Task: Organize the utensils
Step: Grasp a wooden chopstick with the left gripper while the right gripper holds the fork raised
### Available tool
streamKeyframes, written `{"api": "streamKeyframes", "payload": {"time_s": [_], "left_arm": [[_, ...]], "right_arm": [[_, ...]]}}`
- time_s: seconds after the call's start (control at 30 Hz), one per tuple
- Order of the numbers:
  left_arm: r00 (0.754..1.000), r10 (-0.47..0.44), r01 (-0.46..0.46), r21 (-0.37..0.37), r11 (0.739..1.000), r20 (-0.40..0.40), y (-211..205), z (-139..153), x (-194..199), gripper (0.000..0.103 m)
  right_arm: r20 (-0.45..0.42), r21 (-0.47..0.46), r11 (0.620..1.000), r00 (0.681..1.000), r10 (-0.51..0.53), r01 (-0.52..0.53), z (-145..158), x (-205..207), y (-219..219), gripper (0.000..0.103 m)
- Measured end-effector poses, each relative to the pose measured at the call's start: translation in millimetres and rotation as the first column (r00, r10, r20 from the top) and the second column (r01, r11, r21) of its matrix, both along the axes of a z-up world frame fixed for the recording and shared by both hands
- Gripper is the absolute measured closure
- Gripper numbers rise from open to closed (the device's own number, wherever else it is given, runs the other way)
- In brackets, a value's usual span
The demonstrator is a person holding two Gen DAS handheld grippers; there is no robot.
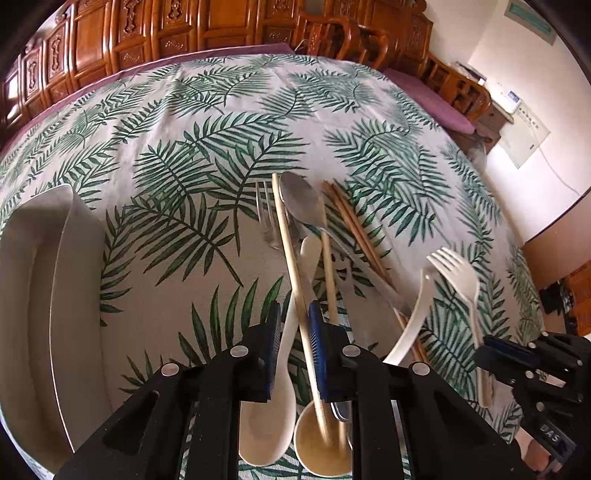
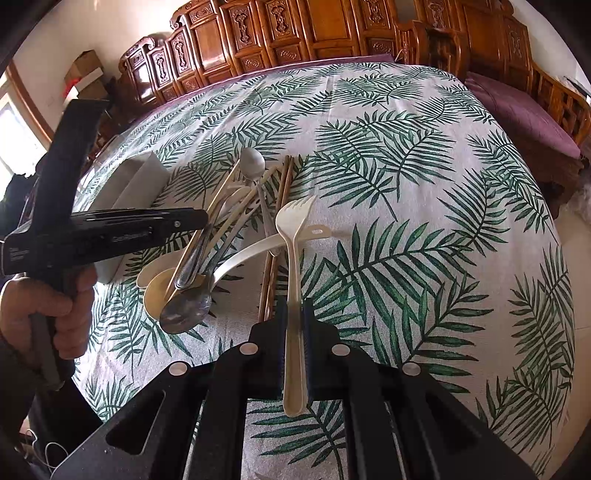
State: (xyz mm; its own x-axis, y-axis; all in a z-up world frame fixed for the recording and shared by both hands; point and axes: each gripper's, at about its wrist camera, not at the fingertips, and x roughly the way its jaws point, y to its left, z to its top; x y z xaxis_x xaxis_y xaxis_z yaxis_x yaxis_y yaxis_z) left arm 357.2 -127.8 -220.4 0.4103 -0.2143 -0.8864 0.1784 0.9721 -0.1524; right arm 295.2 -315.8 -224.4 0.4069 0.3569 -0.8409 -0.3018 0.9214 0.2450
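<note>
A pile of utensils lies on the leaf-print tablecloth (image 1: 177, 122): metal spoon (image 1: 301, 201), metal fork (image 1: 266, 218), dark chopsticks (image 1: 354, 229), pale chopsticks (image 1: 286, 236), cream spoons (image 1: 264, 421). My left gripper (image 1: 293, 334) is nearly shut around a cream spoon's handle and a pale chopstick in the pile. My right gripper (image 2: 294, 326) is shut on the cream plastic fork (image 2: 293, 236), holding it by its handle, tines forward over the pile; the fork also shows in the left wrist view (image 1: 456, 266).
A white divided tray (image 1: 33, 295) stands at the left of the pile, also in the right wrist view (image 2: 136, 177). Carved wooden cabinets (image 2: 295, 33) and chairs (image 1: 343, 37) line the far side. The table's right edge drops to a purple bench (image 2: 517, 114).
</note>
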Motion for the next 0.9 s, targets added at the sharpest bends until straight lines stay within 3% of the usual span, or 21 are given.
{"api": "streamKeyframes", "payload": {"time_s": [0.2,0.5,0.9], "left_arm": [[1.000,-0.013,0.013,0.016,1.000,0.011,-4,1,1,0.097],[0.999,-0.034,0.033,0.054,0.998,0.018,-5,2,1,0.098],[0.990,-0.033,0.025,0.061,0.998,0.134,20,40,-23,0.099]], "right_arm": [[-0.002,0.000,1.000,1.000,0.004,-0.004,0,-1,2,0.093],[0.000,-0.009,1.000,1.000,0.015,-0.015,0,-3,8,0.093],[0.018,-0.026,0.999,0.999,0.047,-0.047,6,-7,22,0.093]]}}
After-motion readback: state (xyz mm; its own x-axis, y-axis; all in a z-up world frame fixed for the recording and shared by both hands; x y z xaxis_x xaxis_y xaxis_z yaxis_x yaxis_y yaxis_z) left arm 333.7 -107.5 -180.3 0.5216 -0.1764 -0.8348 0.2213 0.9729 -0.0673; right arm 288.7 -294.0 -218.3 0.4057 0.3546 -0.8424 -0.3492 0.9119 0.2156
